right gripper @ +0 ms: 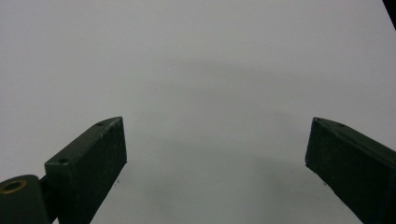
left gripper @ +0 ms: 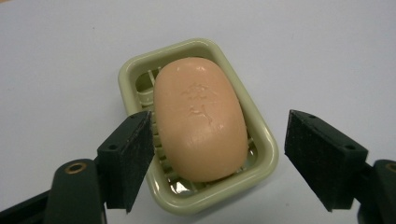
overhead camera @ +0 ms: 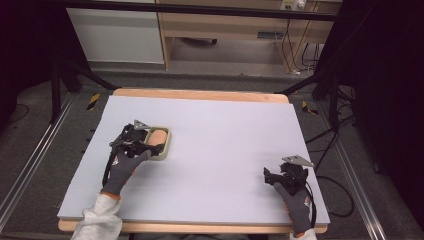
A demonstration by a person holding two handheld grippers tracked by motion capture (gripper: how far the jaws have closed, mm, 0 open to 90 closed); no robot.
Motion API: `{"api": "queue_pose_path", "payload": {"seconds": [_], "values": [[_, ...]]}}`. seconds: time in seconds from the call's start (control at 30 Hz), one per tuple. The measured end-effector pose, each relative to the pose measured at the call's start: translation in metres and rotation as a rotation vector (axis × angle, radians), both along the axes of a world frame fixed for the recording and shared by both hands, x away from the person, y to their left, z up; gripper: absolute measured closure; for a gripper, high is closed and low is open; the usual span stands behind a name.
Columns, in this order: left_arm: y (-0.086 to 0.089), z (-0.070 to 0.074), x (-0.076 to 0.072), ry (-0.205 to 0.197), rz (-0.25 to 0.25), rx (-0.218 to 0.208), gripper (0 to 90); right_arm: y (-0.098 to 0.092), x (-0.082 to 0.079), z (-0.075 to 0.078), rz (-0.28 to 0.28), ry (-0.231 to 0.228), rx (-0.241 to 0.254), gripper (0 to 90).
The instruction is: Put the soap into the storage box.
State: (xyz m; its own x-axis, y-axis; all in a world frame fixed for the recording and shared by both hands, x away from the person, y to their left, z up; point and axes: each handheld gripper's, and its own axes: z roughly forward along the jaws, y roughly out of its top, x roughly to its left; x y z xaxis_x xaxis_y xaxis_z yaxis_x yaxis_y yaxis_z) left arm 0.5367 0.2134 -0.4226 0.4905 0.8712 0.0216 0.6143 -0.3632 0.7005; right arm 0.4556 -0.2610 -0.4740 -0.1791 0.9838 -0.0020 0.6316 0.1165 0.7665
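A peach-coloured soap bar [left gripper: 200, 125] lies in a pale green soap dish [left gripper: 261, 135] on the grey mat. In the high view the soap [overhead camera: 156, 137] and dish [overhead camera: 167, 148] sit at the mat's left. My left gripper [left gripper: 219, 154] is open, its jaws spread on either side of the soap and dish, one jaw close to the soap's left flank. From above, the left gripper [overhead camera: 150, 142] hovers at the dish. My right gripper [overhead camera: 270, 176] rests near the mat's front right, open [right gripper: 215, 158] over bare mat with nothing between its jaws.
The grey mat [overhead camera: 220, 135] covers a wooden table [overhead camera: 200, 94]. Black frame legs and cables [overhead camera: 320, 145] stand off the table's right side. A wooden desk and white panel sit on the floor behind.
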Motion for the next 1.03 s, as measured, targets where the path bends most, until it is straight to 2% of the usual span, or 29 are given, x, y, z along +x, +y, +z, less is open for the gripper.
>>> {"api": "queue_pose_path", "payload": {"seconds": [0.1, 0.27, 0.33, 0.53, 0.57, 0.7, 0.77, 0.87, 1.03], "values": [[0.005, 0.001, -0.008, -0.021, -0.006, -0.025, 22.8, -0.001, 0.0, 0.0, -0.002, 0.0, 0.002, 5.7], [0.015, -0.001, -0.021, -0.045, -0.017, -0.043, 22.6, -0.003, -0.001, 0.001, -0.002, -0.001, 0.007, 5.7], [0.019, -0.002, -0.025, -0.054, -0.019, -0.067, 22.6, -0.004, -0.002, 0.001, 0.0, -0.002, 0.004, 5.7], [0.03, -0.006, -0.04, -0.094, -0.003, -0.073, 22.6, -0.006, -0.003, 0.002, -0.002, 0.0, 0.006, 5.7], [0.034, -0.008, -0.044, -0.097, 0.005, -0.069, 22.6, -0.006, -0.004, 0.002, 0.004, -0.002, -0.015, 5.7], [0.043, -0.017, -0.052, -0.087, 0.021, -0.072, 22.6, -0.006, -0.004, 0.002, 0.002, 0.003, -0.028, 5.8], [0.05, -0.021, -0.055, -0.083, 0.025, -0.054, 22.7, -0.008, -0.004, 0.002, 0.005, 0.0, -0.032, 5.7], [0.06, -0.028, -0.059, -0.075, 0.05, -0.052, 22.6, -0.007, -0.005, 0.001, 0.008, 0.005, -0.039, 5.7], [0.069, -0.037, -0.068, -0.06, 0.084, -0.068, 22.0, -0.008, -0.005, 0.0, 0.004, 0.014, -0.037, 5.8]]}}
